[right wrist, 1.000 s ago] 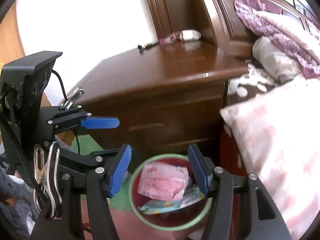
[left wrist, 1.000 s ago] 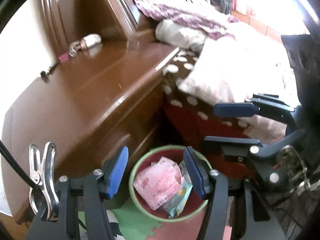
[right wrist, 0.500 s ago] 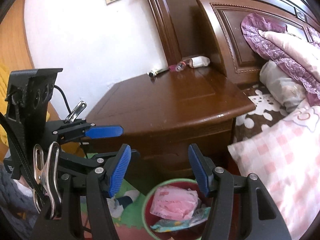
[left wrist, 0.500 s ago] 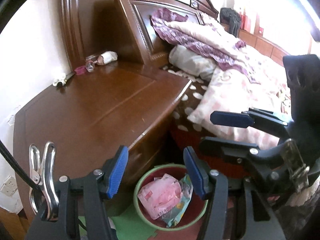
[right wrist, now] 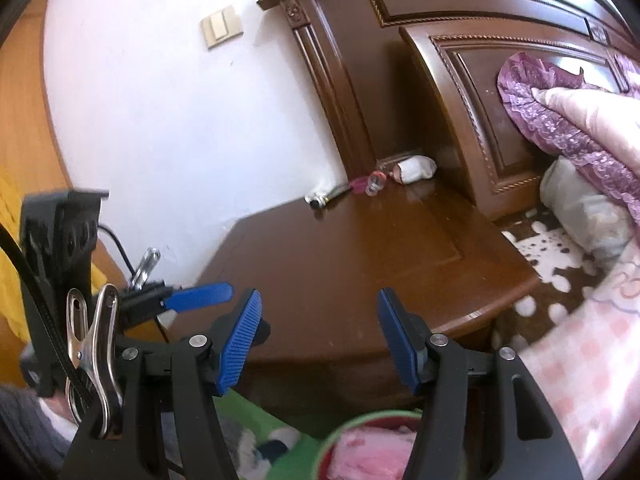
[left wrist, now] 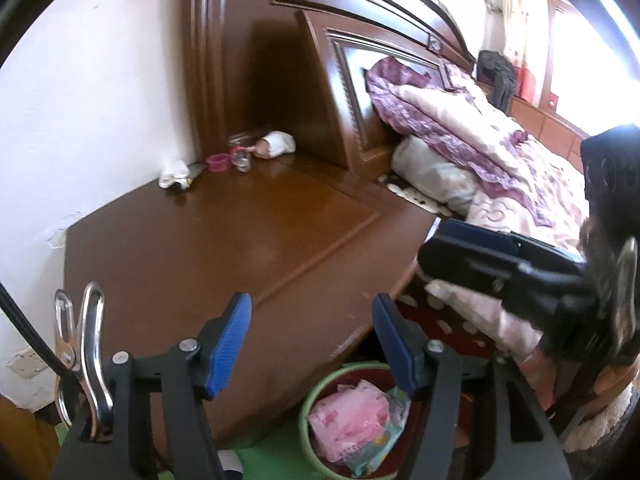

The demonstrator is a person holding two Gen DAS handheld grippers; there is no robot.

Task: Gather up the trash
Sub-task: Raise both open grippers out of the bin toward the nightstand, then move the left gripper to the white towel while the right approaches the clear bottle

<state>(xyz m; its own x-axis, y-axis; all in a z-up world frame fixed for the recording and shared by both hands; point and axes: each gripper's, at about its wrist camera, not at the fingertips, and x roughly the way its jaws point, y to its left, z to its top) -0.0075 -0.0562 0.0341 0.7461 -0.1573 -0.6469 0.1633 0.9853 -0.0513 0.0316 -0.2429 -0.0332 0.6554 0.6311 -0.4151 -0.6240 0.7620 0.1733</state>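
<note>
A green-rimmed trash bin (left wrist: 316,390) with a red inside stands on the floor by the nightstand and holds a pink packet (left wrist: 348,416) and a pale wrapper. My left gripper (left wrist: 312,336) hangs above the bin and the nightstand's corner; its jaws are opening with nothing between them. My right gripper (right wrist: 320,332) is open and empty, above the bin's rim (right wrist: 360,426). Each gripper shows in the other's view: right gripper (left wrist: 436,248), left gripper (right wrist: 216,296). At the nightstand's back lie a crumpled white tissue (left wrist: 173,174), a pink piece (left wrist: 218,162), a small bottle (left wrist: 242,158) and a white roll (left wrist: 276,145).
The brown nightstand top (left wrist: 240,248) is bare apart from its back edge. A bed with a pink checked cover (right wrist: 580,360) and purple quilt (left wrist: 440,120) fills the right side. The wooden headboard (right wrist: 460,100) and white wall stand behind. Green foam mat (right wrist: 256,412) covers the floor.
Both grippers have risen and tipped upward away from the bin, which slid to the bottom of both views. The nightstand's back items have come into view. The left jaws stand slightly wider.
</note>
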